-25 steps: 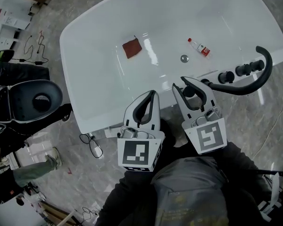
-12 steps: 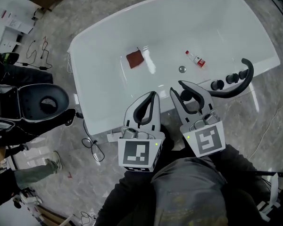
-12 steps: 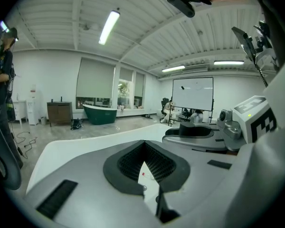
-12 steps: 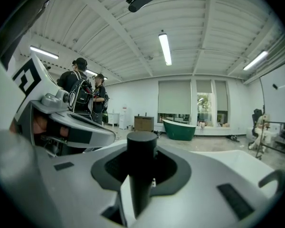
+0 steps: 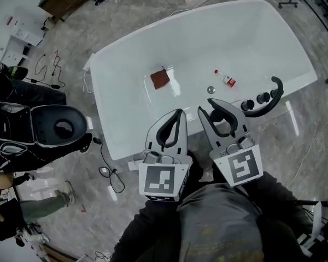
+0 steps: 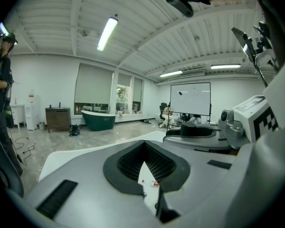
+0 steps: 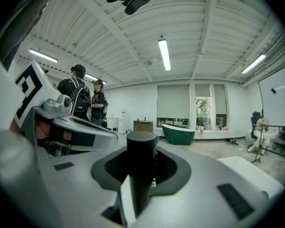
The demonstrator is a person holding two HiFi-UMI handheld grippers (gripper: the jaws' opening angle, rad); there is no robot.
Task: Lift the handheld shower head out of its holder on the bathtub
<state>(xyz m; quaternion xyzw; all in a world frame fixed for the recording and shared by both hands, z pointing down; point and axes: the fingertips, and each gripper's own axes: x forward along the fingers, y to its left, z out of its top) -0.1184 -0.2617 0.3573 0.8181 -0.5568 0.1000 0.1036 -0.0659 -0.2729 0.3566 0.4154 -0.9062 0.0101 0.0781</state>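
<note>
Risk: w/ the right hand-held gripper (image 5: 210,107) clamped on the smooth black handheld shower head (image 7: 141,175), upright over the bathtub (image 5: 104,108) near rim, & the left hand-held gripper (image 5: 178,113) closed on nothing, a jerk/tilt could slide it out of the grip & drop it onto the tub.

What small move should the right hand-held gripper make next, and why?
Probably raise the right hand-held gripper straight up a little more. Its jaws are closed on the upright black shower head, but the gripper sits directly over the bathtub rim. No view shows whether the shower head's lower end is clear of its holder.
</note>
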